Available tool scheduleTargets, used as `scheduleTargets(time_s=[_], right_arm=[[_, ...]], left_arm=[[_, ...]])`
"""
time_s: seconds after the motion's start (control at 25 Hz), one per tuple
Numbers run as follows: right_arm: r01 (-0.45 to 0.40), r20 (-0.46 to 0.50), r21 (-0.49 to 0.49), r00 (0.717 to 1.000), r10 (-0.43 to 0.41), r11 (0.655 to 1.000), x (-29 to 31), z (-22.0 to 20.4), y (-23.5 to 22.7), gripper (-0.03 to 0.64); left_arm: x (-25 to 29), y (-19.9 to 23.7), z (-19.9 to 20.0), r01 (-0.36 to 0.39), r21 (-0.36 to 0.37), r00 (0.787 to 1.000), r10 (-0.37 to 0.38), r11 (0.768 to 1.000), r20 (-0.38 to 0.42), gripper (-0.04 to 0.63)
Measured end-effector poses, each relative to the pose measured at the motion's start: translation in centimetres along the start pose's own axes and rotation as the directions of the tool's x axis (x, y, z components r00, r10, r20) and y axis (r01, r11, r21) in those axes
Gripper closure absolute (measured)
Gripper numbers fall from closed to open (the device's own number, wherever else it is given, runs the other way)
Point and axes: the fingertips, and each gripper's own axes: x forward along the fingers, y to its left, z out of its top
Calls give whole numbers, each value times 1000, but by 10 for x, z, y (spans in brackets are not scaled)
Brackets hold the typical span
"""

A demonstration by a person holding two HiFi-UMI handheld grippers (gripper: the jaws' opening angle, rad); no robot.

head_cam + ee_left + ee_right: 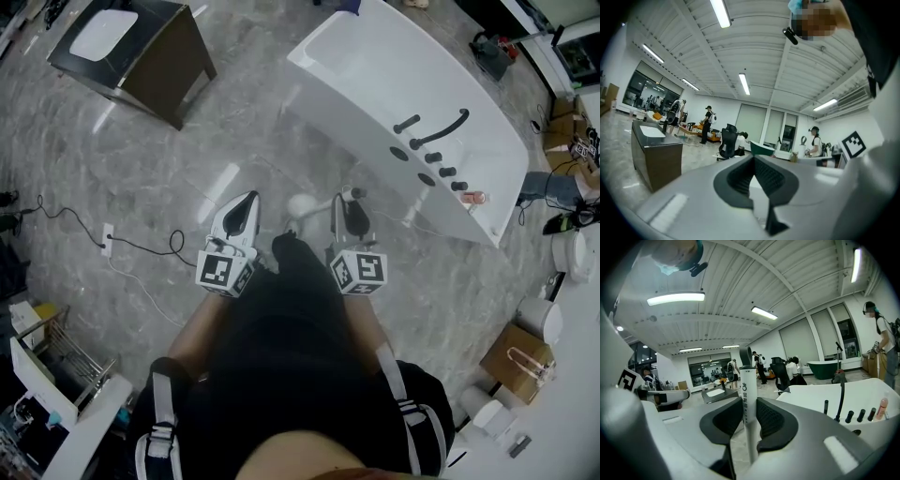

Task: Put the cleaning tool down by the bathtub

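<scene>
My right gripper (pixel 349 208) (pixel 749 404) is shut on the cleaning tool (pixel 748 394), a white stick handle with grey print and a grey loop at its top. It stands upright between the pads. In the head view the handle's top (pixel 352 194) pokes out past the jaws, and a white rounded part (pixel 300 204) shows between the two grippers. My left gripper (pixel 246 202) (pixel 753 161) is shut and holds nothing. The white bathtub (pixel 412 103) (pixel 843 397) with a black faucet (pixel 441 131) lies ahead to the right, apart from both grippers.
A dark cabinet with a white basin (pixel 131 52) stands at the far left. A power strip and cable (pixel 106 239) lie on the marble floor. Cardboard boxes (pixel 516 361) and pots sit at the right. A pink bottle (pixel 473 198) lies on the tub's rim. People (pixel 707 124) stand far off.
</scene>
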Motion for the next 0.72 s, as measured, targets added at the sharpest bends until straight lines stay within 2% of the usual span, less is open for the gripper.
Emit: scheduleTargets(time_s=[0.28, 0.72], right_arm=[[-34, 5, -31, 999, 34, 999, 40, 9, -32, 525], [-25, 4, -11, 1000, 25, 1000, 83, 16, -50, 525]], left_arm=[[59, -4, 15, -12, 0, 999, 12, 1000, 42, 586], [100, 13, 22, -34, -2, 999, 34, 999, 38, 586]])
